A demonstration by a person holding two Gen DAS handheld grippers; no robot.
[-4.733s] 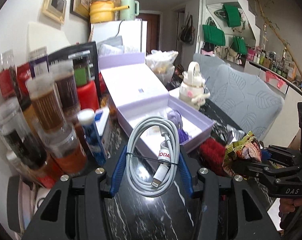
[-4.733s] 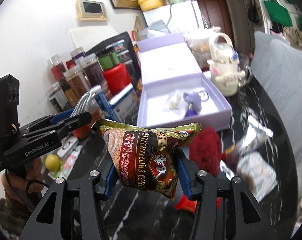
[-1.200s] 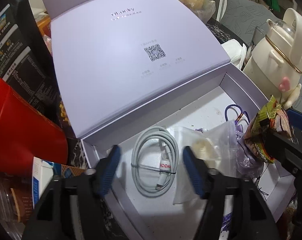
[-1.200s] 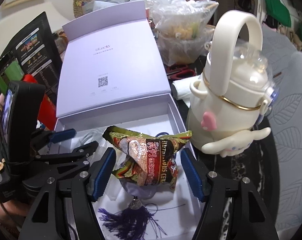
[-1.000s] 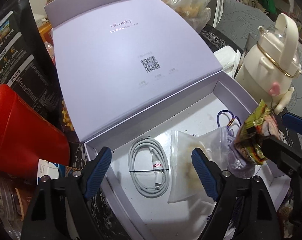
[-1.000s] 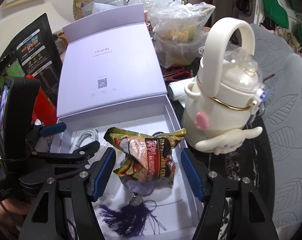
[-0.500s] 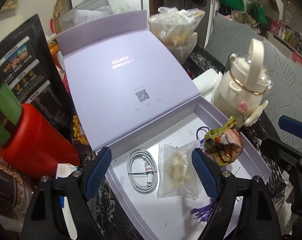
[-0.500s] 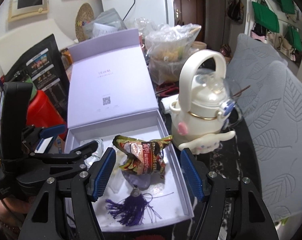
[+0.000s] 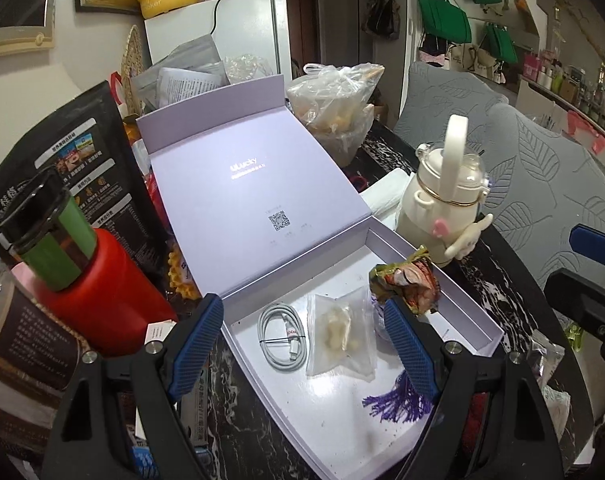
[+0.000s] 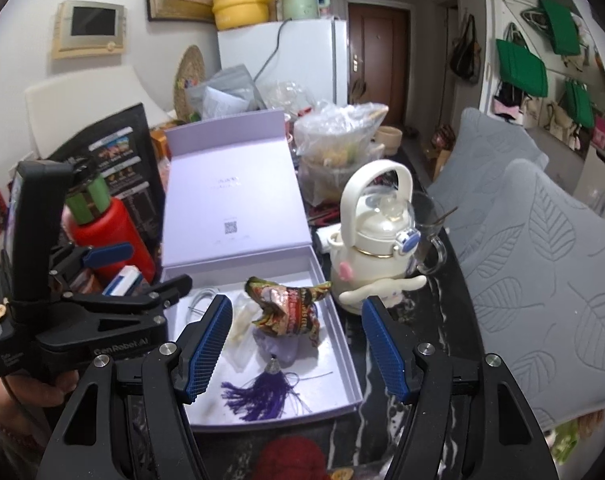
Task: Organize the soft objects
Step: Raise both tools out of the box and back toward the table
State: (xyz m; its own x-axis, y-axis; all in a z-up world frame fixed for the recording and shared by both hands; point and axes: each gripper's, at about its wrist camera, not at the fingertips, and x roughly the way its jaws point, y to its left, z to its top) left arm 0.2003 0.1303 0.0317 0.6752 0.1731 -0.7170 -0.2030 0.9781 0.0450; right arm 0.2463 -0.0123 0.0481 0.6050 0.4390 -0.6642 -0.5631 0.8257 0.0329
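An open lilac box [image 9: 478, 322] [image 10: 342, 344] holds a coiled white cable [image 9: 280, 336], a clear bag with pale pieces [image 9: 342, 336], a crumpled snack packet [image 9: 406, 284] [image 10: 288, 310] and a purple tassel [image 9: 398, 400] [image 10: 266, 394]. My left gripper [image 9: 302, 348] is open and empty, held above the box's near left side. My right gripper [image 10: 296, 350] is open and empty, above the box's front part. A red fluffy object [image 10: 294, 458] lies on the table in front of the box.
A white kettle-shaped bottle [image 9: 446, 200] [image 10: 376, 256] stands right of the box. A red jar [image 9: 98, 296] and other jars crowd the left. A plastic bag of food [image 9: 334, 112] sits behind. Grey chair cushions [image 10: 542, 260] are on the right.
Both grippers have drawn back and up from the box. The cable and the snack packet, held earlier, now lie in the box.
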